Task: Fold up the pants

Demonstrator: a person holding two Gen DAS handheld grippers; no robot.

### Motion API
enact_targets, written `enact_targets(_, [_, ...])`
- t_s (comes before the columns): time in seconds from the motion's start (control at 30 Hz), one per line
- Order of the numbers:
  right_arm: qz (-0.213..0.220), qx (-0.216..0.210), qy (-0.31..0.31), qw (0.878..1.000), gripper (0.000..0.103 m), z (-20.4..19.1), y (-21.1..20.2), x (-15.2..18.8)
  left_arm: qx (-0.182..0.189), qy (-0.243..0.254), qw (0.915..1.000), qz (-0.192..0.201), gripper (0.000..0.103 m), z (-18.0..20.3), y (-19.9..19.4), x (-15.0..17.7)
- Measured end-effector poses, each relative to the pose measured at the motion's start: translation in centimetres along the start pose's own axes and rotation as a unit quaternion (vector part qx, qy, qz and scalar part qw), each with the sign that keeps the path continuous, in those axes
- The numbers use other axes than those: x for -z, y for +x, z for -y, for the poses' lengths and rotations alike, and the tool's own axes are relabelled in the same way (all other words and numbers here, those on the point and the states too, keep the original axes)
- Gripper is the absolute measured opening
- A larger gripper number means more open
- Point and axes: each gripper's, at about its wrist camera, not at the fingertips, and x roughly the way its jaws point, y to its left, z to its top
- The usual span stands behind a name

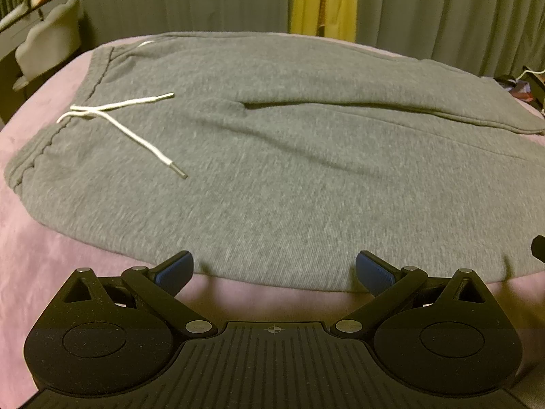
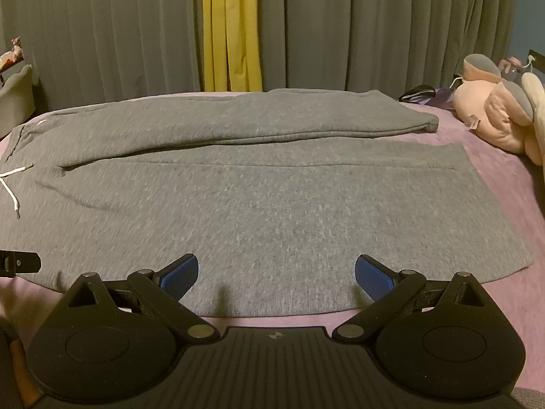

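The grey pants (image 1: 272, 156) lie flat on the pink bed (image 1: 41, 231), spread out ahead of both grippers with the near hem just beyond the fingertips. The left gripper (image 1: 274, 269) and right gripper (image 2: 276, 274) each stand spread wide, holding nothing. The left view shows the waistband and white drawstring (image 1: 122, 126) ahead to its left; the right view alone shows the leg ends and a pink plush (image 2: 494, 116) far right.

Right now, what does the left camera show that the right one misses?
Only the left view shows the whole waistband with both drawstring ends. Only the right view shows the leg cuffs and a pink plush toy. Both show the grey pants flat on the pink bedspread, grey curtains, and open tongs at the near edge.
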Motion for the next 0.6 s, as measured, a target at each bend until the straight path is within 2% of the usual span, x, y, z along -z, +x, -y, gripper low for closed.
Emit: enact_targets(0.6, [-0.007,0.002,0.003,1.000,0.099,0.13,0.47,0.12,0.006,-0.011,0.9999,-0.003,0.103,0.21,-0.22,-0.32])
